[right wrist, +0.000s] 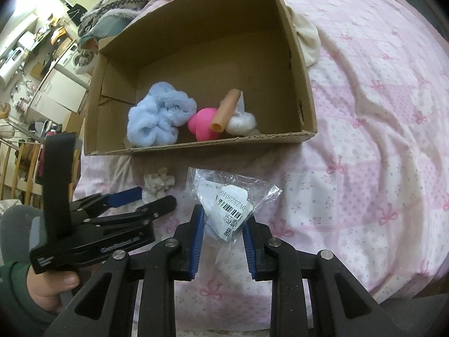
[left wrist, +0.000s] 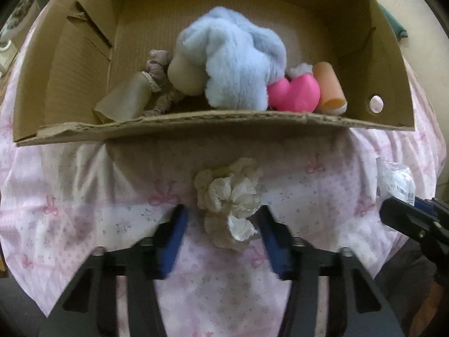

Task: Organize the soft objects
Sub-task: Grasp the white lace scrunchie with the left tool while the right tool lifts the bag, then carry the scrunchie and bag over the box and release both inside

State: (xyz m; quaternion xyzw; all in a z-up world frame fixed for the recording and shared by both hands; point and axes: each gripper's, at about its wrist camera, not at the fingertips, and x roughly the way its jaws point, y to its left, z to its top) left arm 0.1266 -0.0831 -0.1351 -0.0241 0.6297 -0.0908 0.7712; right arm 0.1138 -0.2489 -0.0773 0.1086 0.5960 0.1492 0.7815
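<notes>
Left hand-held gripper (left wrist: 221, 219): part open, pointing steeply down at the bed, its blue pads either side of the cream scrunchie (left wrist: 228, 196); a gap shows on both sides, so no grip yet.
Right hand-held gripper (right wrist: 223, 224): jaws narrowed onto the clear plastic packet (right wrist: 233, 205), which holds something white with a barcode label; the pads press the wrapper's lower end, so I would call it held.
Cardboard box (right wrist: 306, 84): open on the pink patterned bedspread (right wrist: 378, 168), just beyond both items.
Already in the box: a fluffy blue piece (left wrist: 233, 64), a bright pink rounded toy (left wrist: 294, 91), a peach roll (left wrist: 328, 87), a greyish scrunchie (left wrist: 157, 68), a beige bit (left wrist: 123, 98) and a white tuft (right wrist: 241, 122), all bunched along the near wall.
Still out: the cream scrunchie, lying on the bedspread just short of the box's near edge, and the packet beside it.
Progress: well along by my reckoning; these two look like the last loose pieces near the box.
Unclear: whether the white cloth (right wrist: 307, 39) behind the box belongs to the job.
</notes>
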